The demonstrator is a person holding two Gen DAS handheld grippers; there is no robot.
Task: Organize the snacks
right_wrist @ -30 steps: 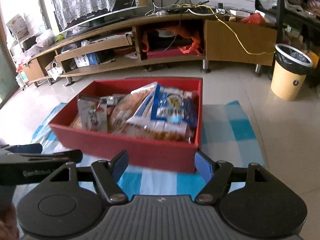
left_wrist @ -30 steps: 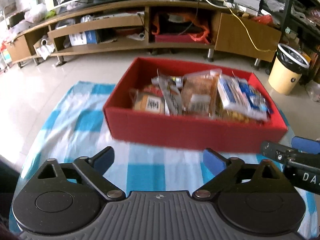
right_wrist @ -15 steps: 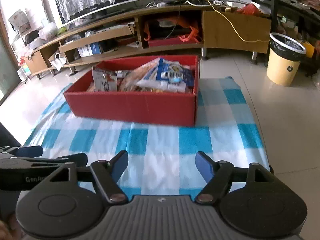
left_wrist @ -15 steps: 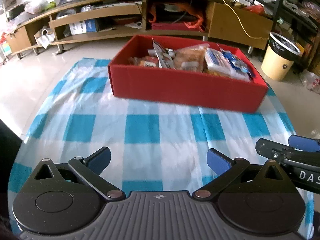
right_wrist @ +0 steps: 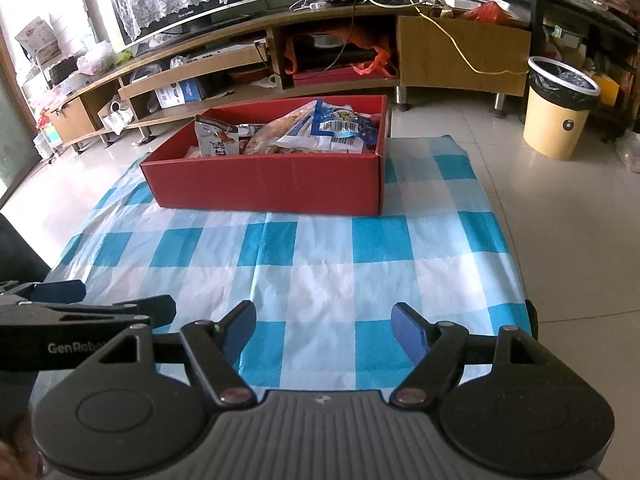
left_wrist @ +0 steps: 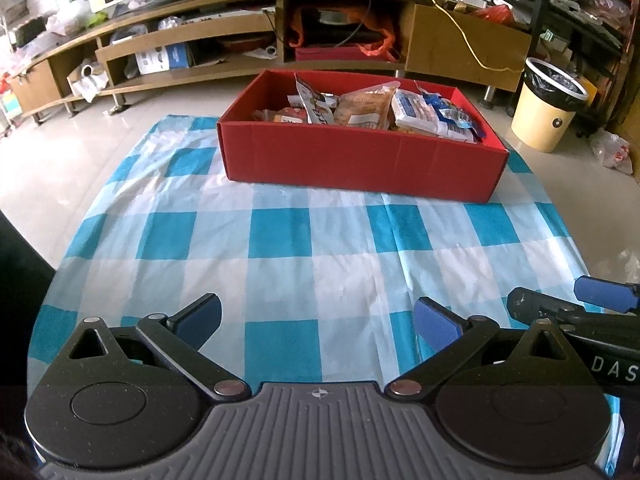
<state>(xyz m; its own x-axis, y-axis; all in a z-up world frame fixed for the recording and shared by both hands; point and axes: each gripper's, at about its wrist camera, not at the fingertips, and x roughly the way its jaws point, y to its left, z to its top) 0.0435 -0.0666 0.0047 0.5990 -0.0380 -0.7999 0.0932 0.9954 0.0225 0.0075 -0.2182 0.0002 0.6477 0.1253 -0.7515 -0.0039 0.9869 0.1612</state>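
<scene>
The snacks (left_wrist: 372, 110) lay packed together inside the red box (left_wrist: 360, 160), some packets standing up and leaning on each other, a blue and white packet (right_wrist: 336, 128) on top at the right side. The box stood at the far end of the blue checked cloth (left_wrist: 280, 240), which covered the table. No packet was on the cloth outside the box.

One second before, the box filled the view just in front of both grippers. Now it stood well apart from them, with a wide bare part of the cloth between. So both hands had pulled back from the box toward the near edge of the table.

The left gripper (left_wrist: 316, 320) was spread open with nothing between its blue pads. The right gripper (right_wrist: 323, 330) was also spread, about half wide, and empty. The two grippers were just beside each other, each one visible at the edge of the other's view.

In my judgement this means the work was finished or nearly finished: all snacks seemed to be collected in the box and the hands were going away. Behind the table stood a long wooden TV shelf (left_wrist: 240, 12) and a yellow trash bin (left_wrist: 548, 108) on the floor.
</scene>
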